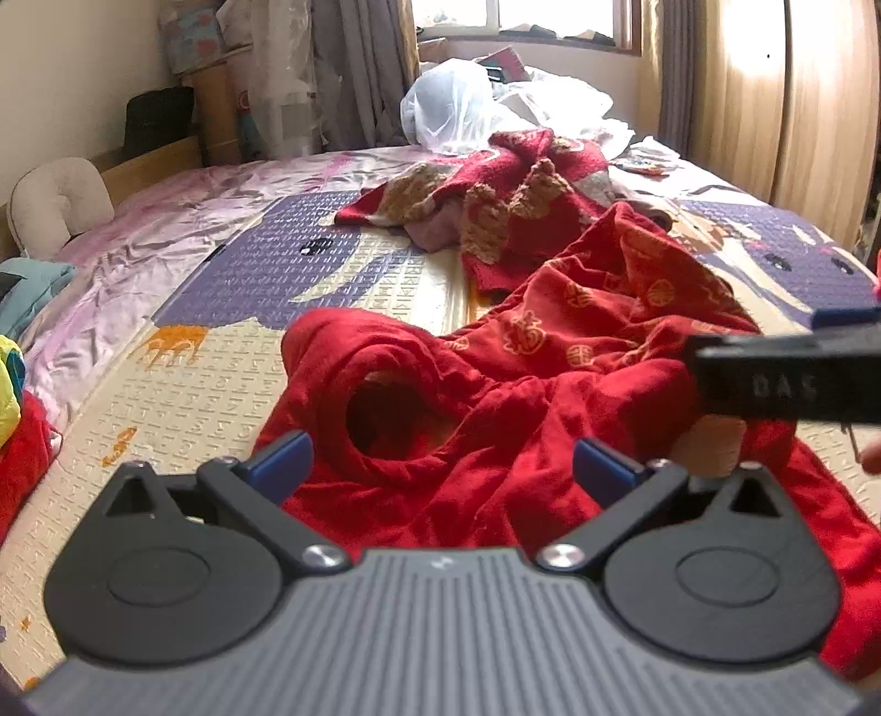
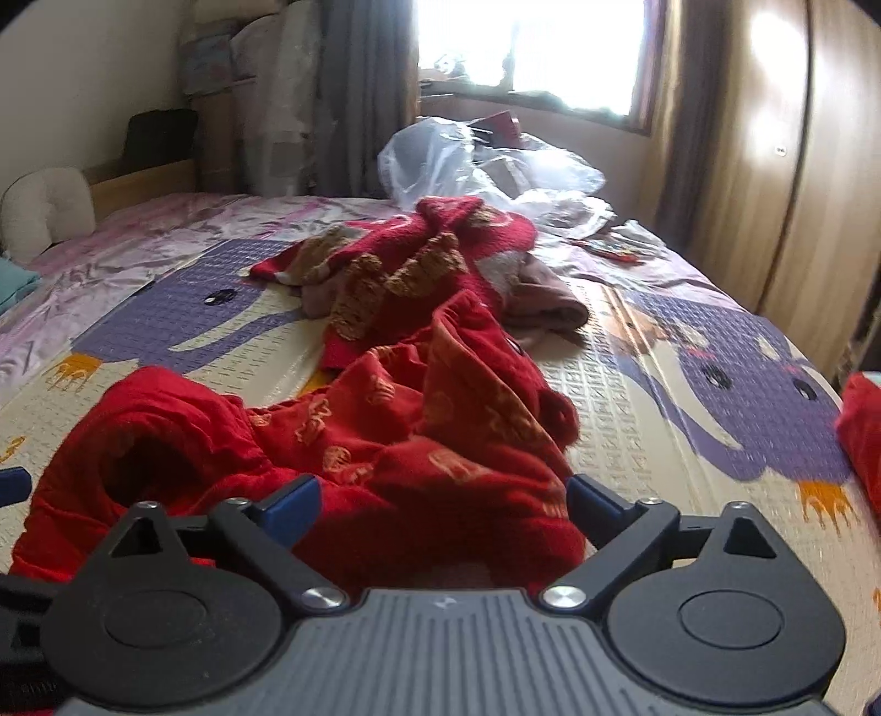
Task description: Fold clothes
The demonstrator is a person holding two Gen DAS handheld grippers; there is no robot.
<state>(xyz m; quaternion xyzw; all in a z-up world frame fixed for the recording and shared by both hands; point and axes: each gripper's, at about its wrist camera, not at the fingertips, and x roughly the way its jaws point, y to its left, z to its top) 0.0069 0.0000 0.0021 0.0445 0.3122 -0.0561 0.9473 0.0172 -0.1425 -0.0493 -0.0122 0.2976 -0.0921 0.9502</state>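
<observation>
Red garment point(image 1: 550, 396) lies crumpled right in front of both grippers.
Left gripper point(image 1: 443, 468) and right gripper point(image 2: 443, 504) have jaws wide open, holding nothing; the cloth stretches away toward the bed's point(image 1: 220, 352) far window edge.

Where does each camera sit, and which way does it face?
Left wrist: on the left gripper, facing along the bed toward the window, over the red garment; the right gripper's finger shows at right.
Right wrist: on the right gripper, facing likewise; a blue fingertip shows at left.
Shared: garment, red sweater, plastic bag, mat.
</observation>
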